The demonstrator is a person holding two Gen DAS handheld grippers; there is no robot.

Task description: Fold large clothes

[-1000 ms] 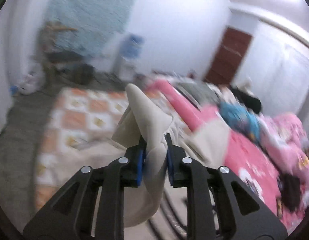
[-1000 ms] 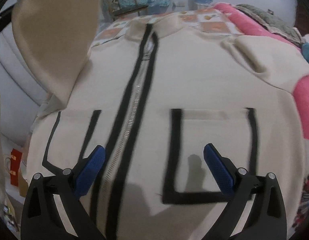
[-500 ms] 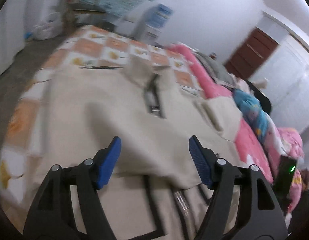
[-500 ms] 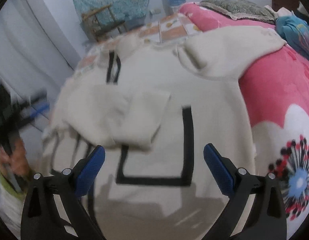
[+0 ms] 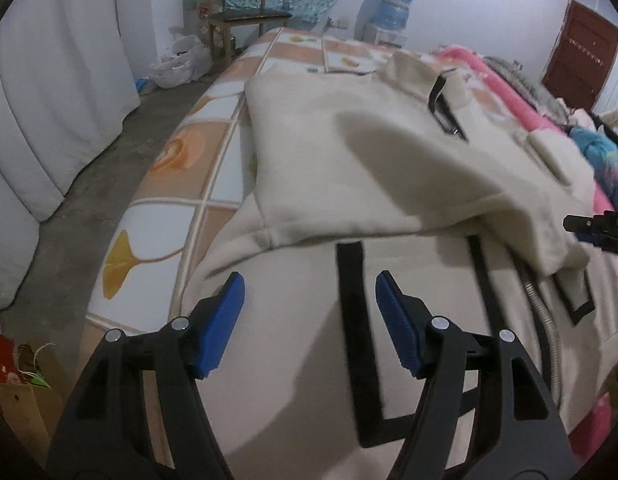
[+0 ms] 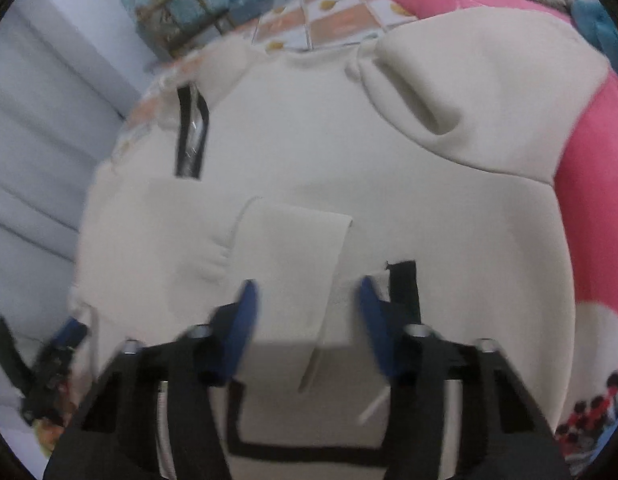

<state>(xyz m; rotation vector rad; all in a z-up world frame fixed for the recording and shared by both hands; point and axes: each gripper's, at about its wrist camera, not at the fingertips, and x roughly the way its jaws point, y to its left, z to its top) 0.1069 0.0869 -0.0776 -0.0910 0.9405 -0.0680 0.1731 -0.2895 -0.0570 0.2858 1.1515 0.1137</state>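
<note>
A cream zip-up jacket (image 5: 349, 168) with black trim lies face up on the bed; it also shows in the right wrist view (image 6: 389, 160). Its left sleeve (image 5: 389, 184) is folded across the chest, with the cuff (image 6: 293, 264) lying over the zipper. My left gripper (image 5: 309, 304) is open and empty above the lower left front, near a black-edged pocket (image 5: 349, 320). My right gripper (image 6: 305, 312) is open, its jaws either side of the folded sleeve's cuff end. The other sleeve (image 6: 469, 92) lies out to the right on a pink blanket.
The bed has an orange and white checked sheet (image 5: 181, 184) and a pink blanket (image 6: 597, 184). A wooden chair (image 5: 245, 20), a water dispenser (image 5: 389, 8), bags on the concrete floor (image 5: 69, 208), white curtains (image 5: 49, 80) and a brown door (image 5: 581, 60) surround the bed.
My left gripper carried the sleeve across the jacket's chest, let it go and opened. My right gripper moved forward over the cuff end and its jaws narrowed.
</note>
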